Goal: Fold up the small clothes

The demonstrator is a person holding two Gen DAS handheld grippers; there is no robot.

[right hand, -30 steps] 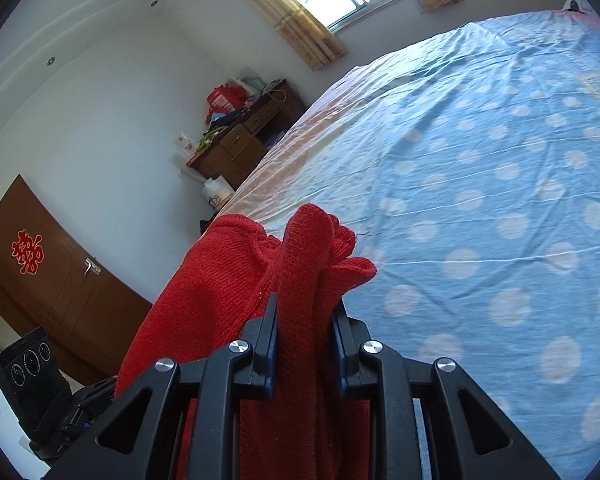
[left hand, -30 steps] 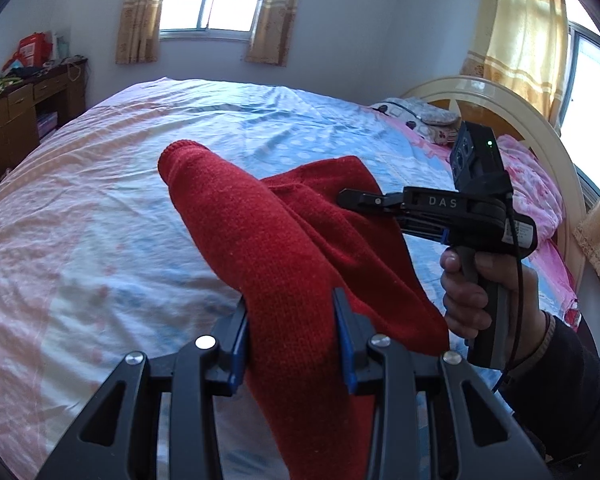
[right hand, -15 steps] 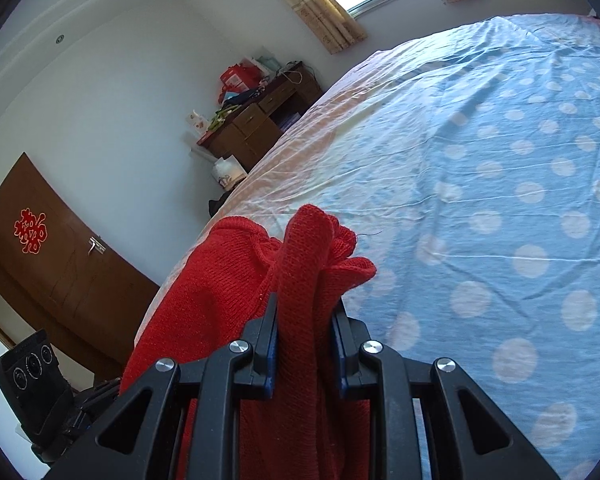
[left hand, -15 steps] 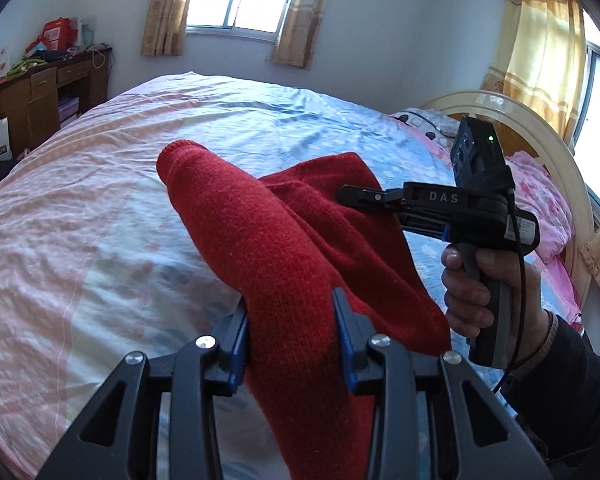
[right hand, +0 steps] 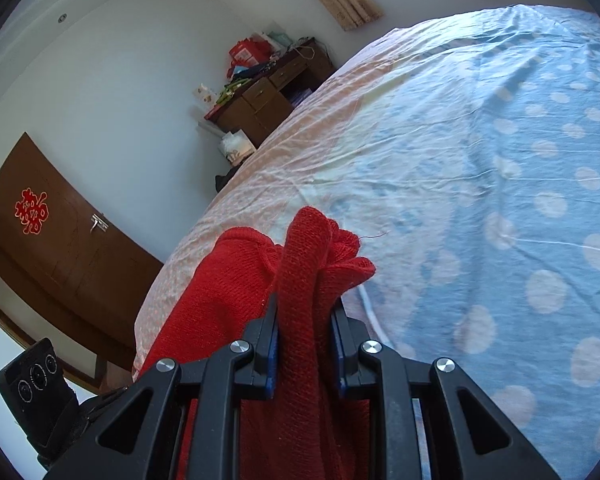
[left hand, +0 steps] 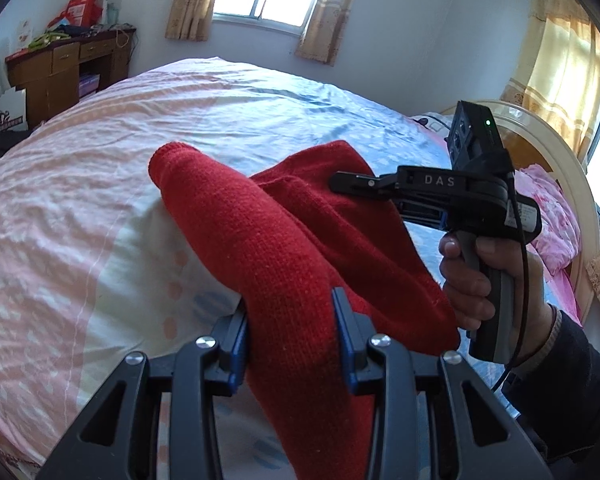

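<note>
Knitwear in red, one small garment [left hand: 284, 248], is carried above a bed [left hand: 80, 208], clear of the sheet so far as can be seen; a thick roll of it is pinched between the fingers of the left gripper [left hand: 290, 332], and a narrower bunched edge is clamped between the fingers of the right gripper [right hand: 305, 332], whose handle is gripped by a hand [left hand: 484, 280] in a dark sleeve; the fabric sags between the two grips. Folding is judged to be at an early or middle stage: no flat, squared fold is shown, the garment is bundled rather than laid out, and spreading it on the bed and folding it are judged to remain. One garment, two grippers and one bed are counted; one wooden desk [right hand: 276, 92] piled with clutter is seen by the wall, one brown door [right hand: 56, 240] with a red paper emblem, and two curtained windows in the left wrist view.
</note>
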